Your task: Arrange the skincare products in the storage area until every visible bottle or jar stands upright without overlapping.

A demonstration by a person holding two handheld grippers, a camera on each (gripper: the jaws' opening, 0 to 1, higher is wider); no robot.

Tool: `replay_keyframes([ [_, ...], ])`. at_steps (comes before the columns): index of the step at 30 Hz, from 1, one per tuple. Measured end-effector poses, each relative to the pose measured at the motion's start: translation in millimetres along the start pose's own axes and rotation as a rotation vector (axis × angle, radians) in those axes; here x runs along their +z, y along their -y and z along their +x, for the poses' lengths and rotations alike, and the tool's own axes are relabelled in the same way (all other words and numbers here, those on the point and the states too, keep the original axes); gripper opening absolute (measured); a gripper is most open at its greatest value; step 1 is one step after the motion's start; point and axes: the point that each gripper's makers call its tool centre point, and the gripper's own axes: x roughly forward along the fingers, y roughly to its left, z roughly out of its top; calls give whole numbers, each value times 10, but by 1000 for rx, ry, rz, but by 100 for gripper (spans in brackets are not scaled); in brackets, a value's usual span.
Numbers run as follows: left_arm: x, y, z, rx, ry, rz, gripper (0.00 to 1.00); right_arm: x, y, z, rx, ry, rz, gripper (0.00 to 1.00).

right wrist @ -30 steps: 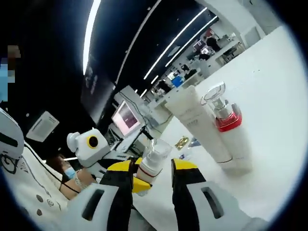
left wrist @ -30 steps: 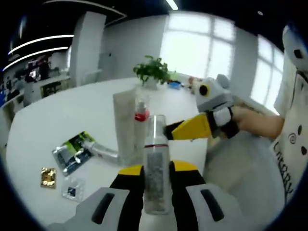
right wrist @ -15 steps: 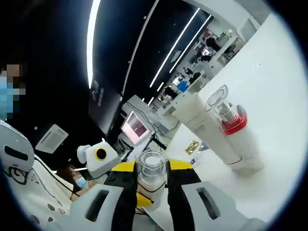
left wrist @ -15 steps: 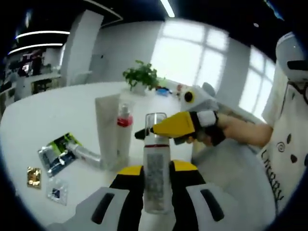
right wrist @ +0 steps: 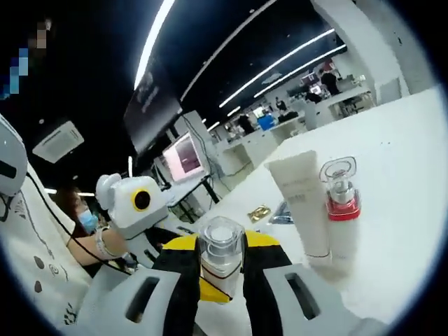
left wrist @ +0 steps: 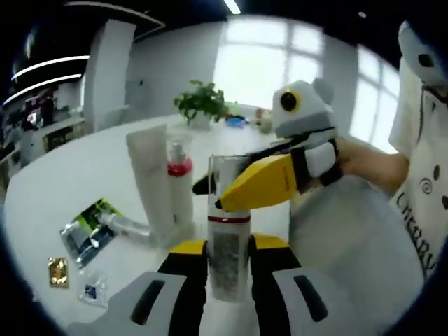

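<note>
a clear bottle [left wrist: 227, 255] is being held upright between both grippers above the white table [left wrist: 84, 175]: the left gripper [left wrist: 227, 269] is being kept clamped on its body, and the right gripper [right wrist: 220, 269] is being closed on its capped top [right wrist: 221, 241]. judging by this, a handover or a steadied placement is being carried out. next, the bottle is probably to be set down standing, clear of the white tube [left wrist: 150, 171] and the red-collared bottle [left wrist: 180, 185], which are standing upright and touching. sachets [left wrist: 87, 234] are lying flat near them. no label is being shown clearly enough to be read; only "cherry" is being made out on the person's shirt [left wrist: 420, 210].
</note>
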Motion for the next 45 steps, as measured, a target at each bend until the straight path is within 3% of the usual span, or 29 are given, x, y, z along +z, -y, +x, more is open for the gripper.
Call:
replay_keyframes([
  [2,-24,-35,33,18,-10,30,33,2,-13,23,-2,-4,-23,22],
  [6,-48,-15,88,26,-38,30,24,-67,58,47,-44,-65,-163,23],
  [15,-126,-74,120,45,-78,81,22,-151,112,65,-56,-108,-230,23],
  [18,-140,-71,176,52,-98,109,21,-192,176,64,-83,-148,-295,23],
  [35,-390,-213,396,60,-139,116,17,-389,382,120,-102,-215,-323,23],
  [45,-518,-248,435,66,-166,116,17,-524,388,130,-100,-258,-333,24],
])
